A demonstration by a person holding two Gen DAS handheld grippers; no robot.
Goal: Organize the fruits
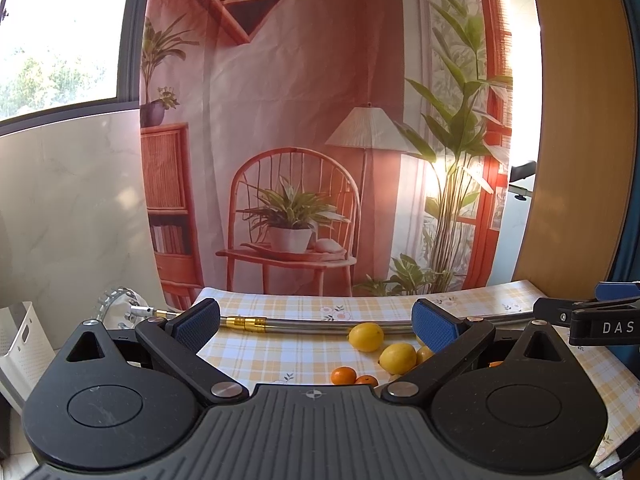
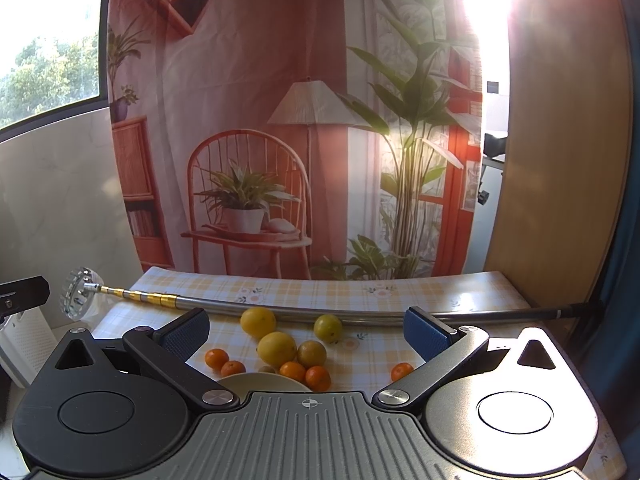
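The left gripper (image 1: pixel 316 320) and the right gripper (image 2: pixel 306 326) both hover with jaws spread wide and nothing between them, above a table (image 2: pixel 460 292) covered in yellow plaid cloth. A metal rod (image 2: pixel 360 314) crosses the far part of the table from left to right, and the printed backdrop (image 2: pixel 280 120) hangs right behind the far edge, so free cloth lies mostly at lower right in the right wrist view. There, four yellow citrus fruits (image 2: pixel 277 348) and five small oranges (image 2: pixel 293 372) cluster in the lower middle, one orange alone to the right. A pale bowl (image 2: pixel 264 381) shows only its rim; its contents are hidden. The left wrist view shows fewer fruits (image 1: pixel 398 357), plus a white perforated bin (image 1: pixel 24 344) at lower left.
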